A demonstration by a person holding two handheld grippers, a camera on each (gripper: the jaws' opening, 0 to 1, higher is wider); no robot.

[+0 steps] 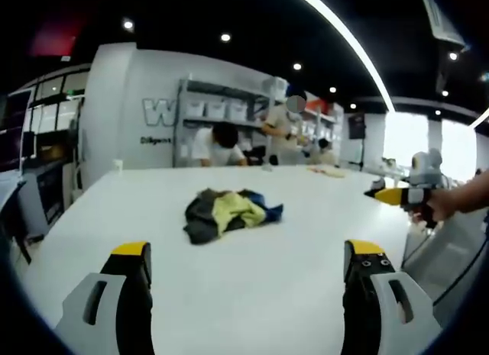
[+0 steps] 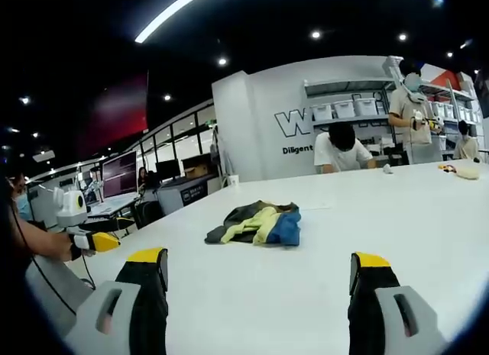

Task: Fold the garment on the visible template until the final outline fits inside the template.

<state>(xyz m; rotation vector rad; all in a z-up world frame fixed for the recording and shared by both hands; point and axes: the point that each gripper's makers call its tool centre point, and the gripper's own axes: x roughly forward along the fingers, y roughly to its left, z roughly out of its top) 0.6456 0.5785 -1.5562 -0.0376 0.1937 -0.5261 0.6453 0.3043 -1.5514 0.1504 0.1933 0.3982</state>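
While the garment (image 1: 229, 214) lies crumpled in a heap of dark grey, yellow-green and blue cloth near the middle of the white surface (image 1: 252, 294), neither tool touches it, so the task stands at its very start: the approach before any spreading or folding. In the left gripper view the left tool (image 1: 246, 275) hangs above the near part of the surface with its yellow-tipped jaws wide apart and nothing between them; the heap sits ahead of it, well apart. The right tool (image 1: 393, 196) comes into that view from the right, held in a person's hand (image 1: 439, 206) off the edge of the surface. In the right gripper view the right tool (image 2: 260, 282) also has its jaws spread wide and empty, the garment (image 2: 258, 224) lying ahead, and the left tool (image 2: 98, 241) shows at the left, off the surface (image 2: 306, 301).

No template outline can be made out on the white top in either view. People stand and bend by shelving (image 2: 359, 103) at the far wall.

The next move likely calls for bringing both tools in over the heap, pinching separate edges and pulling it flat, since folding seems impossible while the cloth is bunched. Finding a hem or sleeve in the tangle may be the difficulty.
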